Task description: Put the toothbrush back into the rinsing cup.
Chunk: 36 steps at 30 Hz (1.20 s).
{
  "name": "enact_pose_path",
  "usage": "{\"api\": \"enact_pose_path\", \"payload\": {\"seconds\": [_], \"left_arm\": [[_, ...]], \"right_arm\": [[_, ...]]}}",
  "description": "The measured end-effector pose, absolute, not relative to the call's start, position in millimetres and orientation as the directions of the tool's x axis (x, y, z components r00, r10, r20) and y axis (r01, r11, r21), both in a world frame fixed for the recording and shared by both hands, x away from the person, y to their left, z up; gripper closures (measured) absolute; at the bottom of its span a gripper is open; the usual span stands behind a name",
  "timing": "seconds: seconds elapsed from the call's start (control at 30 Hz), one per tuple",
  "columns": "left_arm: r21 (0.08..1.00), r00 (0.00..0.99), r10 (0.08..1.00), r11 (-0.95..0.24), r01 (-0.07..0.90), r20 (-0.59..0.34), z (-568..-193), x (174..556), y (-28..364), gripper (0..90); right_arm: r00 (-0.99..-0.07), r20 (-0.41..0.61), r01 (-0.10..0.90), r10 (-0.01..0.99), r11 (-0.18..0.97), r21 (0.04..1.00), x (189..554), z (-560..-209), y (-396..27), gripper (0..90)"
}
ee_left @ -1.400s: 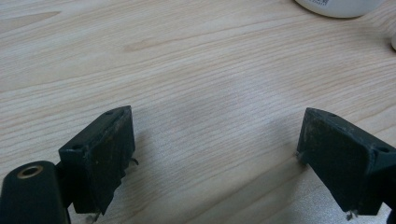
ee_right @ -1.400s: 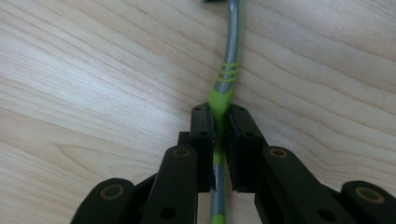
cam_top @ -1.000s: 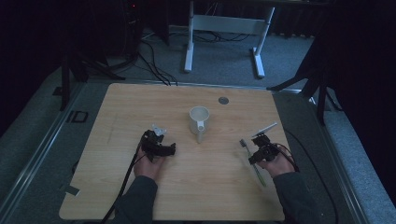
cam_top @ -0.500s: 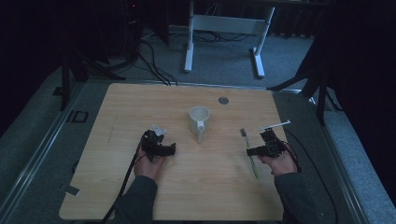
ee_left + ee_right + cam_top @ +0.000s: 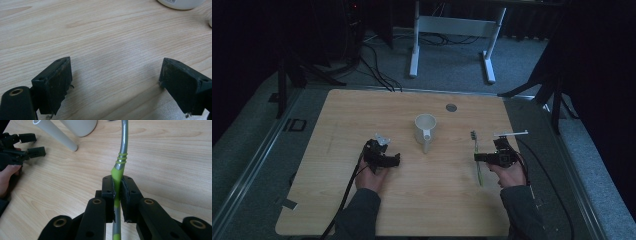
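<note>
My right gripper [image 5: 117,187] pinches a fork [image 5: 121,152] by its green-and-metal handle, pads pressed against the green sleeve. In the high view the fork [image 5: 476,155] runs along the 12-to-6 line, tines toward 12, just off 3 o'clock of the white mug [image 5: 425,129] on the counter [image 5: 337,210]. A second ago this gripper was angled to 1 o'clock; now it points to 9. My left gripper [image 5: 115,85] is spread, nothing between its pads, low over bare wood at the mug's 8 o'clock.
</note>
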<state>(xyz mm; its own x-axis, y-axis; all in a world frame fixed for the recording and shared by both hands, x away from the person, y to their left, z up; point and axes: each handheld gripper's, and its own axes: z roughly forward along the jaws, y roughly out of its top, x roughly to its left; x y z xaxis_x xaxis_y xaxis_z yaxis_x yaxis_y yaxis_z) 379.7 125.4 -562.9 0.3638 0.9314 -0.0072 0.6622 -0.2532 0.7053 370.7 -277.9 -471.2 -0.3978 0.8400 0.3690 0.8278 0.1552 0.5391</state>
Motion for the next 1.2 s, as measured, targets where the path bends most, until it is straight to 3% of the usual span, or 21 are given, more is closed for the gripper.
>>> {"api": "enact_pose_path", "payload": {"seconds": [0.67,1.2], "left_arm": [[0.705,0.364,0.931,-0.253,0.662,-0.007,-562.8,379.7,125.4,11.5],[0.705,0.364,0.931,-0.253,0.662,-0.007,-562.9,379.7,125.4,11.5]], "right_arm": [[-0.431,0.366,0.771,0.825,0.127,0.624,370.0,-461.6,-263.2,81.8],[-0.449,0.307,0.712,0.839,0.129,0.69,367.8,-454.2,-251.2,81.8]]}}
